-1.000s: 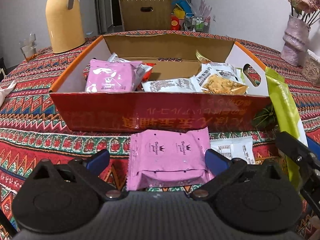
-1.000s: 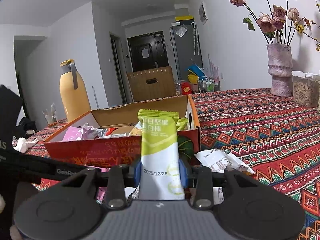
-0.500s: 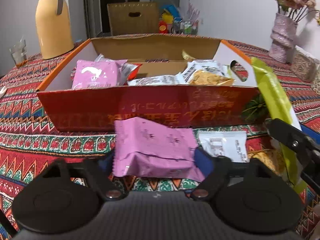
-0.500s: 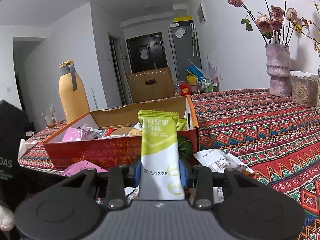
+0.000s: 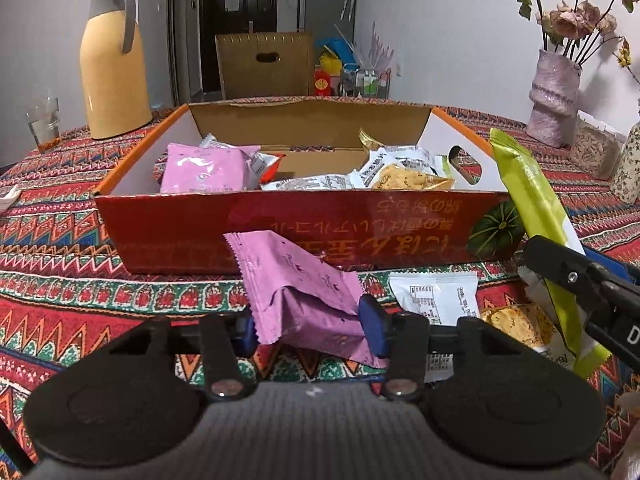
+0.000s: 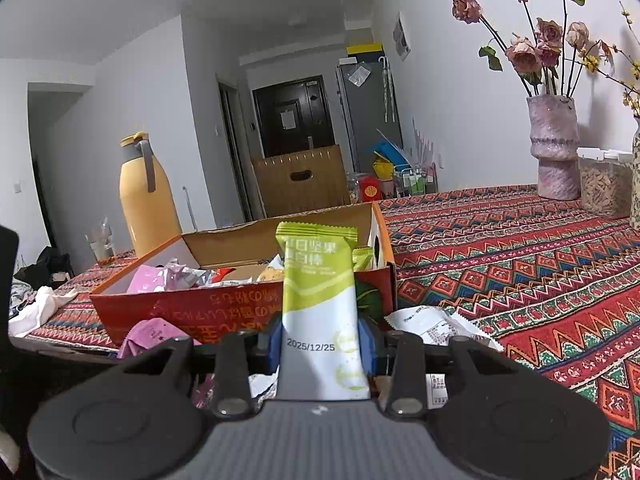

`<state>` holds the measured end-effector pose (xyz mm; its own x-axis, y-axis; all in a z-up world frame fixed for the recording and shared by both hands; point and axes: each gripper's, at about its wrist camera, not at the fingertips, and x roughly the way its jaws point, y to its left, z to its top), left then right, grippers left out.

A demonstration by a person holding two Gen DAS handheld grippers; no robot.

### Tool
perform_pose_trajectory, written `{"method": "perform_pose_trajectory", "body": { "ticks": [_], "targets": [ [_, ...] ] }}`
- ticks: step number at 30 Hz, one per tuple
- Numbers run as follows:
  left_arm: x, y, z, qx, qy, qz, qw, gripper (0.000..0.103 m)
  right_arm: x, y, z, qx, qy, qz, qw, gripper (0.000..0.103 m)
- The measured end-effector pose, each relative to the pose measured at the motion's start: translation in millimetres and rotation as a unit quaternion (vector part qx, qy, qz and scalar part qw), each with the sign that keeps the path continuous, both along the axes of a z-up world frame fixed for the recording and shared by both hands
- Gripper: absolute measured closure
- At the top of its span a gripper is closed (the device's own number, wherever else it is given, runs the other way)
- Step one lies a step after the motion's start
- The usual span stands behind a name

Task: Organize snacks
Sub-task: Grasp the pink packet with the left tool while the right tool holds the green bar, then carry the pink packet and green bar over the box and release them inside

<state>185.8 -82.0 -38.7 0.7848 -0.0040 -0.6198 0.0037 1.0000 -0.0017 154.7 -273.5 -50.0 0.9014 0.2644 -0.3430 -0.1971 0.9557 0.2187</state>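
A red cardboard box (image 5: 304, 228) with orange rims stands on the patterned tablecloth and holds several snack packets, one of them pink (image 5: 204, 168). In front of it my left gripper (image 5: 308, 326) is closing its jaws on a pink snack packet (image 5: 296, 280). Both blue pads press on the packet, which is crumpled and tilted up. My right gripper (image 6: 322, 344) is shut on an upright green-and-white snack bar (image 6: 318, 280), also seen at the right of the left wrist view as the green bar (image 5: 528, 192). A white packet (image 5: 436, 296) and a cracker packet (image 5: 516, 324) lie on the cloth.
A yellow thermos jug (image 5: 110, 64) and a glass (image 5: 43, 120) stand at the back left. A pink vase of dried flowers (image 5: 554, 100) and a clear jar (image 5: 596, 152) stand at the back right. A white cloth (image 6: 40, 308) lies at the left table edge.
My left jaws have closed from wide open onto the pink packet, which crumpled and tipped up off the cloth. The right gripper and its green bar have not moved.
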Motion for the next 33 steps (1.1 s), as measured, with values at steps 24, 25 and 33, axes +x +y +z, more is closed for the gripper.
{"method": "perform_pose_trajectory", "body": {
  "ticks": [24,25,33],
  "targets": [
    [-63,7,47,0.002,-0.097,-0.042,0.9944,0.082,-14,11,12,-0.029,-0.024,-0.003,0.999,0.066],
    [-64,7,51,0.003,-0.102,-0.042,0.9939,0.082,-14,11,14,-0.030,-0.025,-0.003,0.999,0.066],
    [-56,13,81,0.001,-0.142,-0.034,0.9892,0.082,-9,18,33,-0.036,-0.042,-0.001,0.998,0.066]
  ]
}}
